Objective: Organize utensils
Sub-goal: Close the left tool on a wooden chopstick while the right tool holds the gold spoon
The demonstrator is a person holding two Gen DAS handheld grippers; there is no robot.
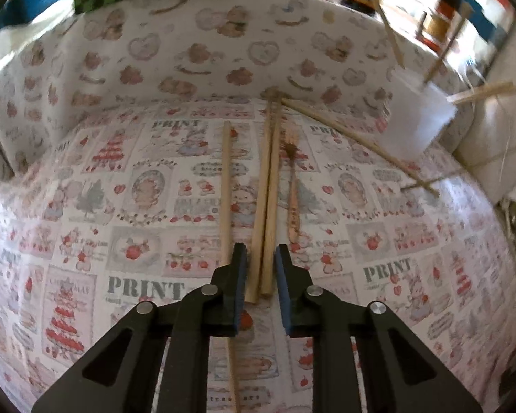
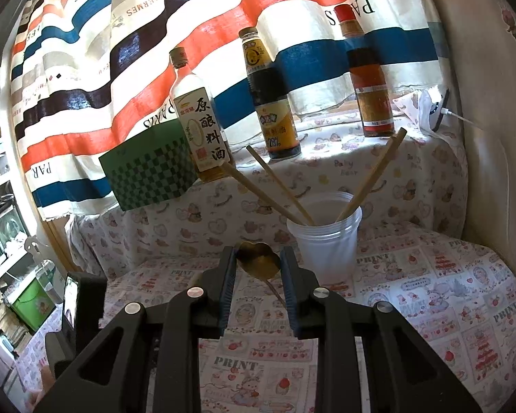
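Evidently two chopsticks (image 1: 266, 213) are bracketed on the worktop (image 1: 86, 206) by the narrowly parted left tool (image 1: 260, 258), untouched yet, for gathering; a spoon (image 2: 258, 262) is clamped in the right tool (image 2: 258, 261) near the cup (image 2: 326, 241).

The left wrist view is looking steeply down, close over the tablecloth (image 1: 137, 206); the right wrist view is facing nearly level toward the curtain (image 2: 223, 34) — both are sharing the plastic cup (image 1: 416, 117) (image 2: 326, 241).
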